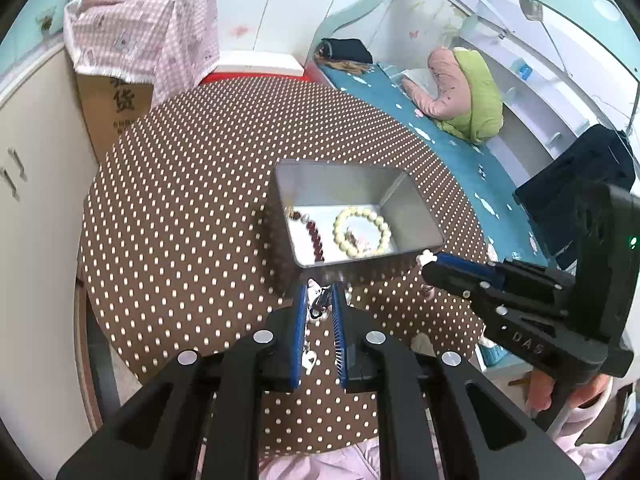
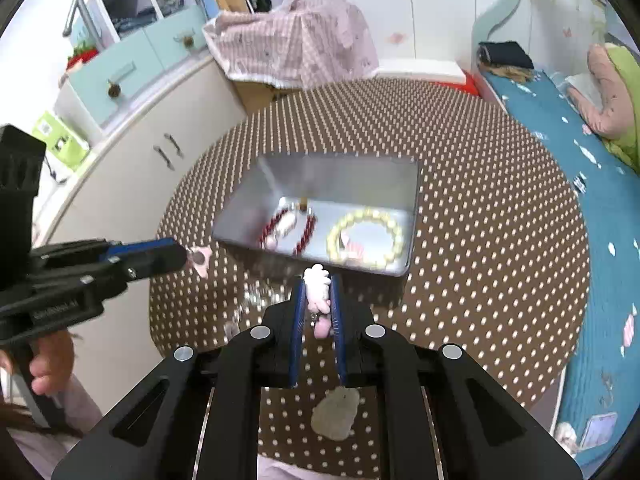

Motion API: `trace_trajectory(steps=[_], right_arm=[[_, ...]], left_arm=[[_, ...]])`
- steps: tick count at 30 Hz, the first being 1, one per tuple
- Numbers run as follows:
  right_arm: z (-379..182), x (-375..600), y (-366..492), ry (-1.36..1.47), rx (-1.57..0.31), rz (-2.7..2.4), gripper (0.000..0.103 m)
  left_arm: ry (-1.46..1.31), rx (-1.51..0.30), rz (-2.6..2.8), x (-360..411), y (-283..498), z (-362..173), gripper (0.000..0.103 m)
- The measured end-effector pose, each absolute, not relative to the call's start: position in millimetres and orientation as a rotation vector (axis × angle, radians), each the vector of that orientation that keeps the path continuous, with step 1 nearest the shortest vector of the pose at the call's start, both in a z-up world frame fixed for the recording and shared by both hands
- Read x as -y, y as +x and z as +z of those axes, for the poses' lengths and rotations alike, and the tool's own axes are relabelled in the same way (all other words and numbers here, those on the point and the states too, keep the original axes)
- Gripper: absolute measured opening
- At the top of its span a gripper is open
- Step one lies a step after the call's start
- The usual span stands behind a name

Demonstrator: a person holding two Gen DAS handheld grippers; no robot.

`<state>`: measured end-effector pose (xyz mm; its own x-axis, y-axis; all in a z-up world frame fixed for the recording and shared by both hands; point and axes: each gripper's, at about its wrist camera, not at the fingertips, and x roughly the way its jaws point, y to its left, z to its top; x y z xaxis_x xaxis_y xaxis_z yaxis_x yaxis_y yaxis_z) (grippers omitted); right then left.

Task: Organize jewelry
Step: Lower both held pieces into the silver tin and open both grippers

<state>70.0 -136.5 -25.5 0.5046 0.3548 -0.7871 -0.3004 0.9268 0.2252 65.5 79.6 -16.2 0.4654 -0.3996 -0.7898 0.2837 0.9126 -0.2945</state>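
An open metal tin (image 1: 340, 184) (image 2: 340, 176) stands on the dotted brown table (image 1: 180, 200). In it lie a cream bead bracelet (image 1: 340, 232) (image 2: 396, 240) and a dark red bead bracelet (image 1: 316, 238) (image 2: 308, 232). Just short of the tin's near wall, my left gripper (image 1: 320, 294) (image 2: 186, 256) is shut on a small charm piece (image 1: 320, 300) with a pink end (image 2: 199, 259); a thin chain dangles below it. My right gripper (image 2: 318, 286) (image 1: 430, 262) is shut on a pink and white charm (image 2: 318, 290), also at the near wall. A pale pendant (image 2: 335, 412) shows under it; hanging or lying, I cannot tell.
A cardboard box under a pink checked cloth (image 1: 140, 28) stands past the table's far left edge. White cabinets (image 2: 132, 168) run along the left. A bed with a blue sheet (image 1: 440, 128) and pillows lies to the right. A person's hand (image 2: 48, 364) grips the left tool's handle.
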Motion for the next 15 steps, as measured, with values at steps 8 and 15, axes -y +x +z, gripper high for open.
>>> trace_trajectory(steps=[8, 15], right_arm=[[-9, 148, 91, 0.122, -0.914, 0.389, 0.014], [-15, 149, 114, 0.155, -0.932, 0.382, 0.014]], left_arm=[[-0.095, -0.966, -0.439, -63, 79, 1, 0.011], [-0.080, -0.957, -0.463, -48, 92, 5, 0.011]])
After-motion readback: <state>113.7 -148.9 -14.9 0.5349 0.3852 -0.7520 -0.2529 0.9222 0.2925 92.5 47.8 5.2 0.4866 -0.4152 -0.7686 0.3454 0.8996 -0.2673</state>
